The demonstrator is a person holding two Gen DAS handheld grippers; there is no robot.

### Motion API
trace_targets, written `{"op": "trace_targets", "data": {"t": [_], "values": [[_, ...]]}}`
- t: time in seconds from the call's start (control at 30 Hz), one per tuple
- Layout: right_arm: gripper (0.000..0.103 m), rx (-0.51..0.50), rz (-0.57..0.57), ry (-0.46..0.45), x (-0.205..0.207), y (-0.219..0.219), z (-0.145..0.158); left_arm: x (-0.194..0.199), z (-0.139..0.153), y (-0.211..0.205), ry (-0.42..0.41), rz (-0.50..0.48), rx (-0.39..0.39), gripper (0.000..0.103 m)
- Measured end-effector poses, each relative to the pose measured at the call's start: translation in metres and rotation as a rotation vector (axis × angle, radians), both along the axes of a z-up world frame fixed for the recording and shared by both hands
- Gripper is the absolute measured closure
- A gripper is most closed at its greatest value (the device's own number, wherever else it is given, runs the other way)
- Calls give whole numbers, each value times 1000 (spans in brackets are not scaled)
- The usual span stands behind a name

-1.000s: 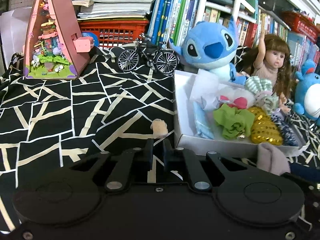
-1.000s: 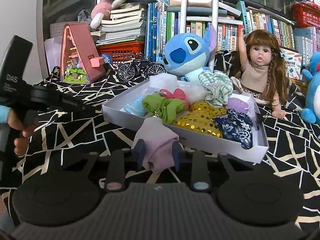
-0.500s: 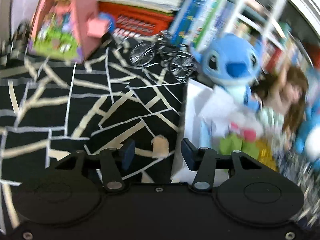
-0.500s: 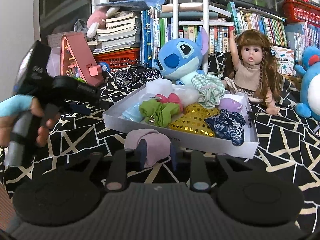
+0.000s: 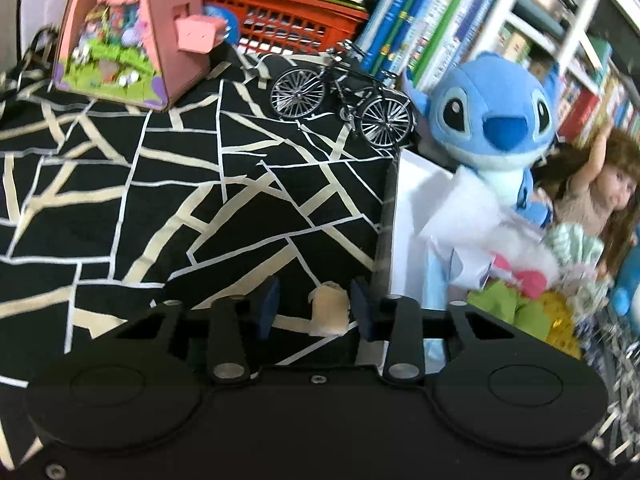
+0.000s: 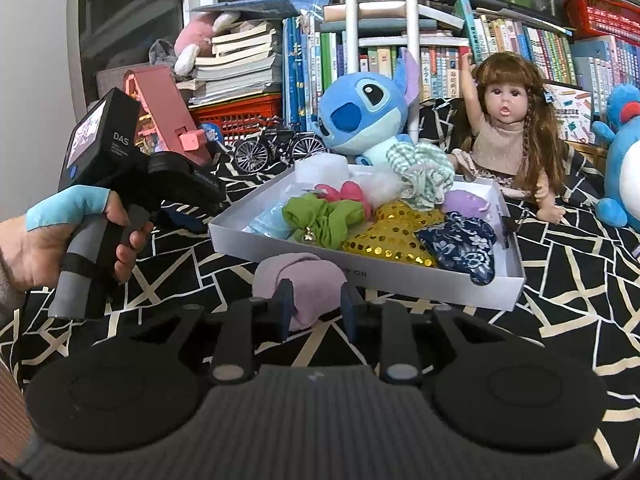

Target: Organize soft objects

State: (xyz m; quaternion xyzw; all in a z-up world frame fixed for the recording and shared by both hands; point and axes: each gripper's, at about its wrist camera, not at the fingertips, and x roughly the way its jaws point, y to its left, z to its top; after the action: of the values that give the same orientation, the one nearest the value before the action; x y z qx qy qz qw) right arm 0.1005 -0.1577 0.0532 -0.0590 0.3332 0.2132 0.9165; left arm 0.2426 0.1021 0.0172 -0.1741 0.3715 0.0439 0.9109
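The right gripper had its jaws apart around a mauve sock lying on the cloth against the white box. The left gripper, jaws also apart, framed a small beige soft piece beside the box. Likely step: gathering strays; next, each should close, then lift its item into the box.

"DAS" stands on the left hand-held gripper housing.
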Motion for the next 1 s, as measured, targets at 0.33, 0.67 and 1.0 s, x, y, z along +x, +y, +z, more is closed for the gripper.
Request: {"op": "trace_targets", "data": {"t": [0.33, 0.67, 1.0], "values": [[31, -30, 29, 11, 12, 23, -12, -11, 1, -11, -17, -48, 68, 87], [25, -66, 7, 48, 22, 28, -26, -27, 3, -9, -22, -71, 75, 87], [25, -70, 15, 59, 27, 34, -32, -45, 6, -8, -23, -89, 72, 87]]}}
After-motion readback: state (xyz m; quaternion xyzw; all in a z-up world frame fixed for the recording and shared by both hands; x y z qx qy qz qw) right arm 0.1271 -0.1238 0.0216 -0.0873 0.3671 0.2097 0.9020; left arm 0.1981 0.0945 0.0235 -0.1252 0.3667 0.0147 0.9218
